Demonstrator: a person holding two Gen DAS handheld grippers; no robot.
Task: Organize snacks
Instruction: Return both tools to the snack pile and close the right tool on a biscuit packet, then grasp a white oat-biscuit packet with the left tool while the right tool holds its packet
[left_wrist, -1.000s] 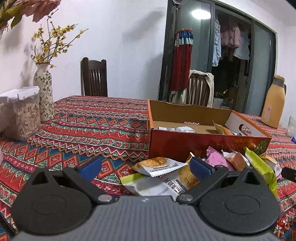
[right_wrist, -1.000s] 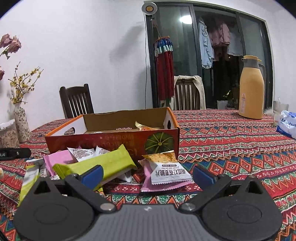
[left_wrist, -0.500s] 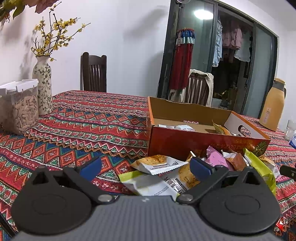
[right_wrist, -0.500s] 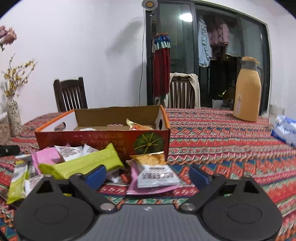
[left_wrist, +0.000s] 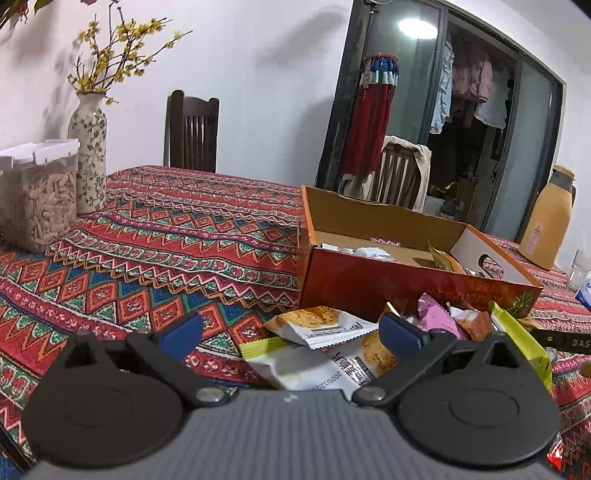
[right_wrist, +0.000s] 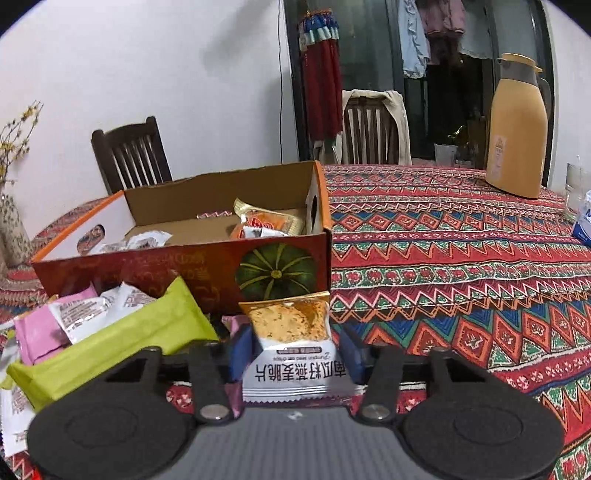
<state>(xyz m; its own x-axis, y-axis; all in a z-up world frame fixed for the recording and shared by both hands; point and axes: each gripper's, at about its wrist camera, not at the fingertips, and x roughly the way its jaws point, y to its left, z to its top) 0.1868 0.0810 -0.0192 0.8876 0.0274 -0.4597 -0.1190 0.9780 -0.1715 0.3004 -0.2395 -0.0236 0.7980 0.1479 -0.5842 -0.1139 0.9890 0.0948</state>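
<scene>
Between the blue pads of the right tool (right_wrist: 293, 356) sits a small snack packet (right_wrist: 291, 347), its upper half printed with orange-brown crisps, its lower half white with dark Chinese lettering that reads upside down from this camera. The jaws have just been closing and now press on the packet's two sides. Its long axis runs away from the tool, the crimped gold edge pointing toward the orange cardboard box (right_wrist: 177, 266) just ahead, whose front wall bears a green pumpkin picture. A few wrapped snacks lie inside the box. Left of the gripped packet, a lime-green wrapper (right_wrist: 122, 339) lies slanted over pink and white sachets on the patterned table (right_wrist: 461, 266). The left tool (left_wrist: 291, 332) has its jaws wide apart, nothing clamped, with a white packet (left_wrist: 325, 326) showing an orange crisp picture lying on the table between them, beside the box (left_wrist: 369, 280).
</scene>
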